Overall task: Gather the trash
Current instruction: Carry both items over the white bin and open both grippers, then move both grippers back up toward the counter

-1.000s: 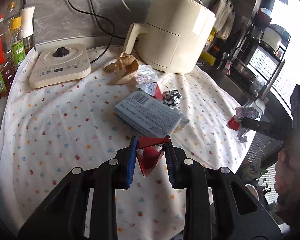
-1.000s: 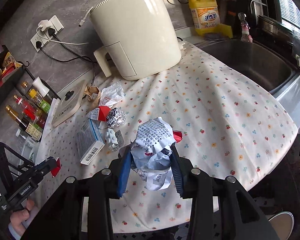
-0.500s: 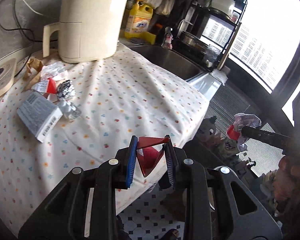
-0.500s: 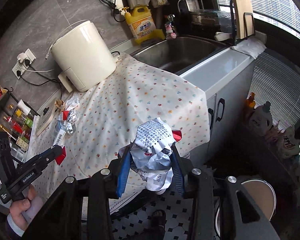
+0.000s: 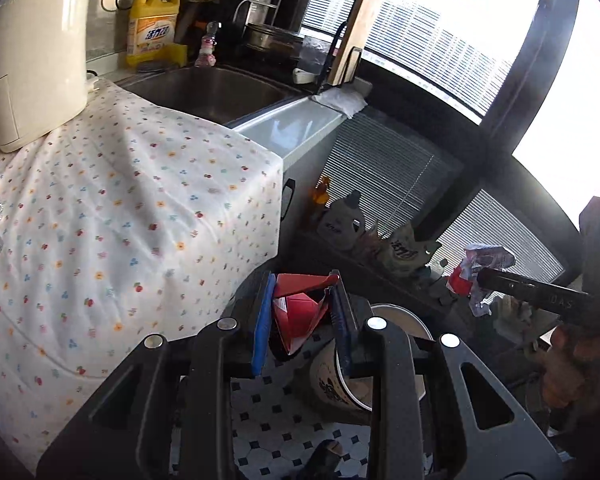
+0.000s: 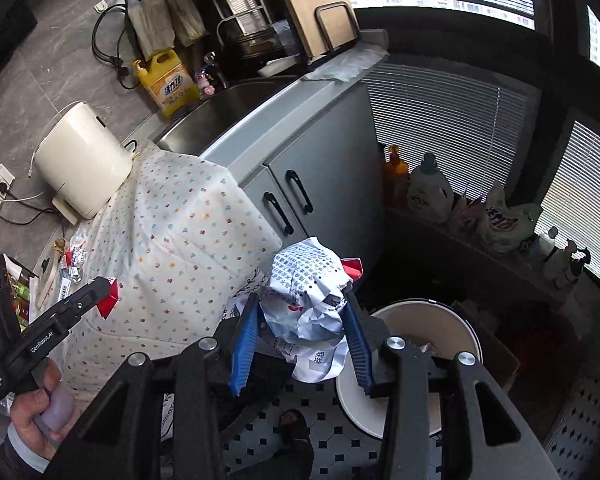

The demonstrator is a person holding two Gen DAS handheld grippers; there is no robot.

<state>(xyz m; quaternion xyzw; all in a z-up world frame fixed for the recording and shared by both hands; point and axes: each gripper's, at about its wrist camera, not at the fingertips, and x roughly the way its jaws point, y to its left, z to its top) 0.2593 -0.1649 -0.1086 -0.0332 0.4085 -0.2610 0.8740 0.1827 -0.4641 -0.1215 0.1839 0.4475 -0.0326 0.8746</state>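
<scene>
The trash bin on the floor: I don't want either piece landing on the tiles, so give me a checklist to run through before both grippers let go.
1. Left gripper shut on the red wrapper: ok.
2. Right gripper shut on the crumpled printed paper: ok.
3. Trash bin open, no lid in the way: ok.
4. Crumpled printed paper over the bin mouth: not ok, it sits to the left of the rim.
5. Red wrapper over the bin mouth: cannot tell, the rim shows just behind the gripper.
6. Room left inside the bin: cannot tell.
</scene>
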